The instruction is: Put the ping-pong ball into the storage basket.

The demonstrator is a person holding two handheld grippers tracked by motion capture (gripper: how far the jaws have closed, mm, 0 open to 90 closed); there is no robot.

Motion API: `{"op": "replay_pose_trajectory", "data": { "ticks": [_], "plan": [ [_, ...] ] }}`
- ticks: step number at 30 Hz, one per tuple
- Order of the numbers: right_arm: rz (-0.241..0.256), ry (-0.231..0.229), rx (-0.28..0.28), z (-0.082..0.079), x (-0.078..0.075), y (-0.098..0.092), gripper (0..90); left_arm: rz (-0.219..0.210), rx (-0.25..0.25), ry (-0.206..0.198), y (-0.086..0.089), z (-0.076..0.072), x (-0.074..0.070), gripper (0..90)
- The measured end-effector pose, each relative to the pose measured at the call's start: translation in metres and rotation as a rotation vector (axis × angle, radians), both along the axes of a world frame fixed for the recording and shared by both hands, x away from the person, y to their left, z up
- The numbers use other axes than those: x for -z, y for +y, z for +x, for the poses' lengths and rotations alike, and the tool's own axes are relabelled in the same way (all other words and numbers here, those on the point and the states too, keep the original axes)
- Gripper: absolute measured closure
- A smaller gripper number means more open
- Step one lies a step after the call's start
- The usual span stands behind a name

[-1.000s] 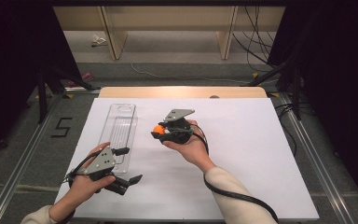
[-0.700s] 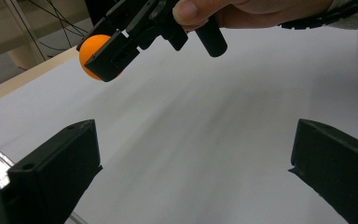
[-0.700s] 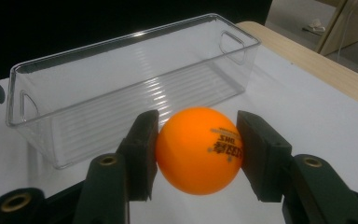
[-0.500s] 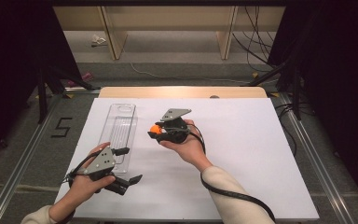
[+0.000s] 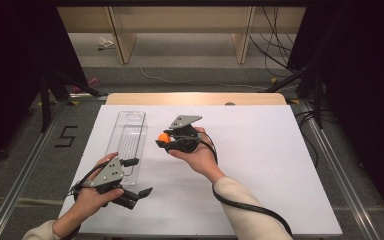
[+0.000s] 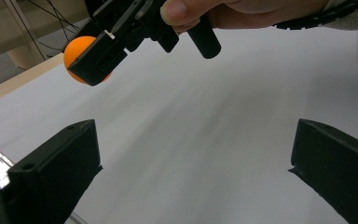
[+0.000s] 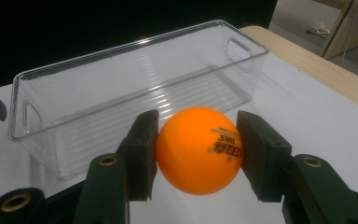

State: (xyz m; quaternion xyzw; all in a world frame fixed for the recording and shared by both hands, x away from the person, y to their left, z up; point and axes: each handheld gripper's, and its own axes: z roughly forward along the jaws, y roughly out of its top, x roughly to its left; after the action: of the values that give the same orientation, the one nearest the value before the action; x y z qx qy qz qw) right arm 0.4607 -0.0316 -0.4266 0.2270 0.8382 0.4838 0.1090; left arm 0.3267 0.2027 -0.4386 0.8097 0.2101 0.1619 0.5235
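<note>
So over the last second my right tongs (image 5: 164, 140) have drifted left with the ball (image 5: 164, 136), closer to the clear bin (image 5: 130, 137), while my left tongs (image 5: 139, 175) haven't really budged down by the bin's near end. The step now is getting the ball over the bin and letting go, and I reckon the trick is to carry it fully past the near long wall first, lower it close to the ribbed floor, and only then ease off, because a light ball like this will probably bounce right back out if dropped from up high. Also worth keeping the squeeze gentle and centred; it's round and slick, so it could squirt sideways. Right tongs are clamped on the ball (image 7: 199, 150), one pad on each side, holding it in the air just short of the bin (image 7: 135, 93), not yet over it. Left tongs (image 6: 191, 172) are spread wide with nothing between them, hovering just above the white table (image 5: 260, 165), right beside the bin.
</note>
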Motion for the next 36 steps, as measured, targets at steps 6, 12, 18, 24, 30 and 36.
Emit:
{"op": "replay_pose_trajectory", "data": {
  "ticks": [6,12,18,24,30,36],
  "plan": [
    [0.0,-0.002,-0.004,0.001,-0.001,0.003,51.5,-0.001,0.003,0.002,0.0,0.0,0.0,0.8],
    [-0.002,-0.005,-0.01,0.002,-0.003,0.006,51.4,-0.002,0.003,0.001,0.0,0.0,0.0,0.8],
    [0.001,-0.008,-0.016,0.003,-0.005,0.011,51.4,0.0,0.004,0.0,0.0,0.0,0.0,0.8],
    [-0.002,-0.008,-0.018,0.004,-0.006,0.013,51.5,0.001,0.002,0.0,0.0,0.0,0.0,0.8],
    [-0.001,-0.009,-0.019,0.005,-0.006,0.015,51.5,0.0,0.004,0.0,0.0,0.0,0.0,0.8],
    [-0.003,-0.008,-0.022,0.005,-0.007,0.017,51.5,0.003,0.005,0.0,0.0,0.0,0.0,0.8]
  ]
}}
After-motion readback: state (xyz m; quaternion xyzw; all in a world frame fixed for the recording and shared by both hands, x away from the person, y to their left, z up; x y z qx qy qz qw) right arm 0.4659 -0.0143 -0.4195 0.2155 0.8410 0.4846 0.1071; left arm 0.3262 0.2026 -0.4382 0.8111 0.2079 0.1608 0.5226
